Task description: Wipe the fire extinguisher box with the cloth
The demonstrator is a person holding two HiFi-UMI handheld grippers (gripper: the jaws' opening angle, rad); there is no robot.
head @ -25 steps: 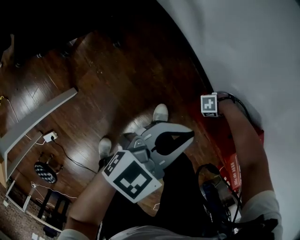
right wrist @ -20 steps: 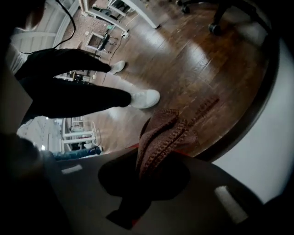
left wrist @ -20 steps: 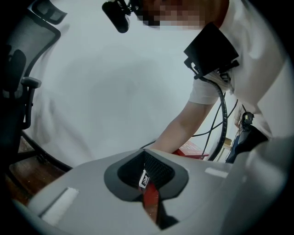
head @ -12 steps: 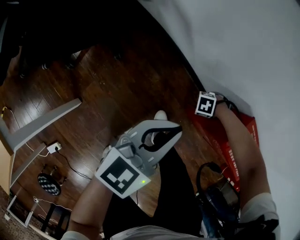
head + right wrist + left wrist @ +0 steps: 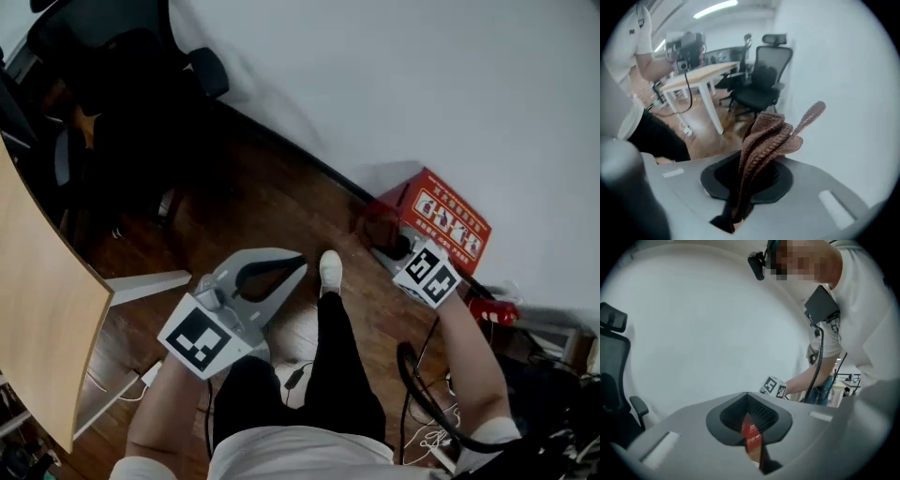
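The red rectangular fire extinguisher box (image 5: 439, 217) with white print sits on the dark wooden floor (image 5: 262, 202), hard against the white wall (image 5: 394, 84), up at two o'clock in the head view. No look at what is inside it from here. The right gripper (image 5: 749, 180) has its jaws clamped on the brown knitted cloth (image 5: 761, 140). Bunched folds stand up out of the grip, and one loose strip flicks off toward one o'clock. In the head view its marker cube (image 5: 427, 277) hangs just beside the box at six o'clock and hides the jaws. Over at the box's eight o'clock, well apart, the left gripper (image 5: 292, 263) has its jaws pressed together with nothing in them. Its own view shows a sliver of the red box through the slit.

A white shoe (image 5: 330, 267) shows between the grippers. A light wooden tabletop (image 5: 42, 309) is cut off at nine o'clock, and a black office chair (image 5: 117, 89) sits in shadow at eleven. At the box's four o'clock lies a small red object (image 5: 492, 310) among black cables (image 5: 422, 384), too small to identify.
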